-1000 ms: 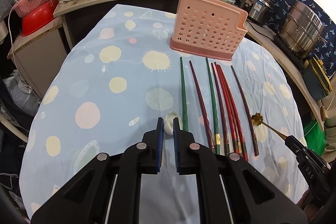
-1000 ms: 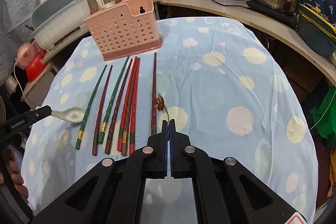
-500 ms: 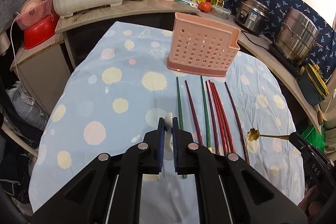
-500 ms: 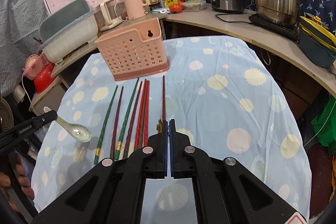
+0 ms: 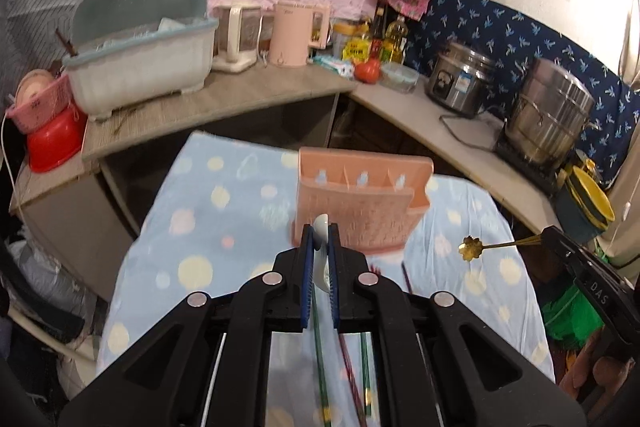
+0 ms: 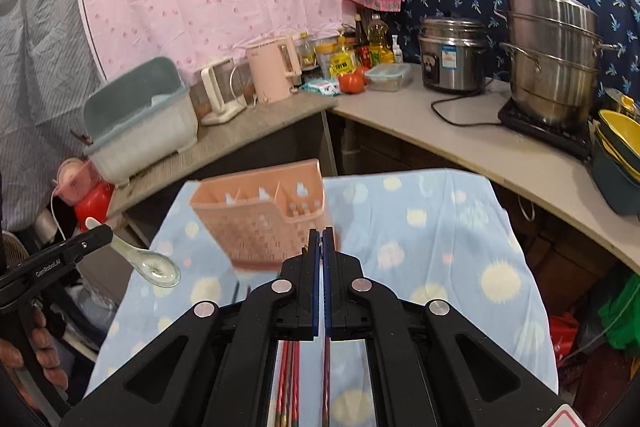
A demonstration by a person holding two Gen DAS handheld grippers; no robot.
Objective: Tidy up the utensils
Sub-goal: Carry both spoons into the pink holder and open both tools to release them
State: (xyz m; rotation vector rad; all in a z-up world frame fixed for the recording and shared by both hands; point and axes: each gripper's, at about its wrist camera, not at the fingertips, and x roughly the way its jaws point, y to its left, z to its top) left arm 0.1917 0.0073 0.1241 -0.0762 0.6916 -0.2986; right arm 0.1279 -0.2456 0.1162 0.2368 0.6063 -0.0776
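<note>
A round table under a pale blue cloth with cream and pink dots [image 6: 440,227] fills the lower middle of both views, set in the crook of an L-shaped counter, presumably so the work has an open surface.

At the table's far edge, centre frame, stands the pink perforated plastic utensil caddy [image 5: 360,203]. Its open top shows dividers, so it reads as the destination for every piece; no utensils are visible in it yet.

Red, maroon and green chopsticks [image 6: 290,379] lie on the cloth at the bottom of each view, mostly hidden by the gripper bodies. They appear to lie side by side, handy for later pickups.

The left gripper [image 5: 319,251], bottom centre of its own view, is clenched on the handle of a white ceramic soup spoon [image 6: 154,265]. In the right wrist view the bowl hangs at lower left, held clear of the table, likely for carrying to the caddy.

The right gripper [image 6: 321,247] has its jaws pressed together on the thin stem of a small gold flower-shaped metal spoon [image 5: 472,247], seen mid-right in the left wrist view, also off the cloth and near the caddy.
</note>
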